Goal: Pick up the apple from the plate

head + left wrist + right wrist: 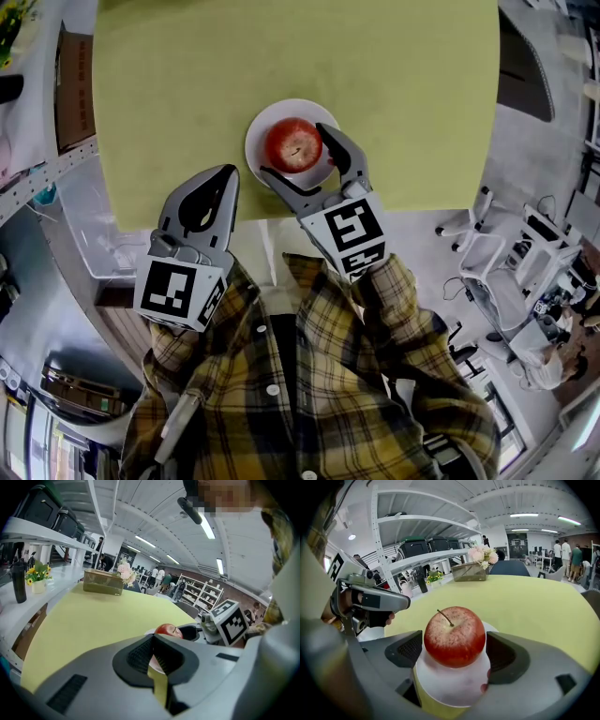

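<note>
Right gripper view: we look along the right gripper [454,654] and find the round red apple with a short brown stalk [453,637] standing between its two dark ribbed pads.
Place of the apple: it sits upright in the middle of the small round white plate [449,684], which lies on the yellow-green table top [543,606], near the edge on the person's side.
Right gripper: its jaws stand wide apart, one on each side of the apple. The pads are just beside the fruit and, as far as we can tell, they do not press on it.
Left gripper: the left gripper [223,176] hangs over the near edge of the table, beside the plate but apart from it. Its jaws are pressed together at the tips and we see nothing between them.
Head view: it agrees with this, because the two fingers of the right gripper reach around the apple from the near side of the plate.
Done, in our judgement: the approach and the lining up are complete, since the apple is already inside the gap of the jaws.
Left to do: the jaws must close on the apple, and then the apple must be raised clear of the plate.
Progress: we judge the task to be about halfway, with no grip taken yet.
Care needed: the apple is round and smooth, so the pads should meet it at its widest part, or it may roll on the plate.
</note>
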A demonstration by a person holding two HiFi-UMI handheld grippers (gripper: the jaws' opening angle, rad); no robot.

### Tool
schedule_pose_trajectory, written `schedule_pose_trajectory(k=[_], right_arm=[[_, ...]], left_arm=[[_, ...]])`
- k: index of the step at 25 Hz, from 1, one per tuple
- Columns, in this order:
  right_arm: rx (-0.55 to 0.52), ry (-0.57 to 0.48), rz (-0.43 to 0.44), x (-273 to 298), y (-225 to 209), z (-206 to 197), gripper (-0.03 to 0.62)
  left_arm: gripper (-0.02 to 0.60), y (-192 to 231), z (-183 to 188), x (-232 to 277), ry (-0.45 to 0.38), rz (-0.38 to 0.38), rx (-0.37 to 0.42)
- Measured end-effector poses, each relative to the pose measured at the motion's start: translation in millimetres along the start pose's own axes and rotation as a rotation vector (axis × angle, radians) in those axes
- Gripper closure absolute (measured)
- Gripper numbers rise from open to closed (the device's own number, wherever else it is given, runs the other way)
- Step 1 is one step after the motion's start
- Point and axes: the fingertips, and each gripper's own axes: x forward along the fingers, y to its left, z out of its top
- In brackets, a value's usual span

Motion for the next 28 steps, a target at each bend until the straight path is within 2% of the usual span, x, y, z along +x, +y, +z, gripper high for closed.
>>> schedule_pose_trajectory(k=[9, 15, 28], right_arm=[[0.007, 0.001, -0.032, 3.2, -6.0, 0.7, 0.195], [-0.031, 0.042, -0.01, 1.7, -2.6, -3.4, 0.197], [-0.009, 0.057, -0.002, 6.0, -1.9, -4.4, 0.197]], left_arm=[[0.575, 1.3, -4.6, -1.0, 0.007, 0.0, -0.019], [0.575, -0.8, -2.3, -0.1, 0.006, -0.003, -0.021], [0.575, 6.5, 1.3, -1.5, 0.002, -0.003, -0.021]])
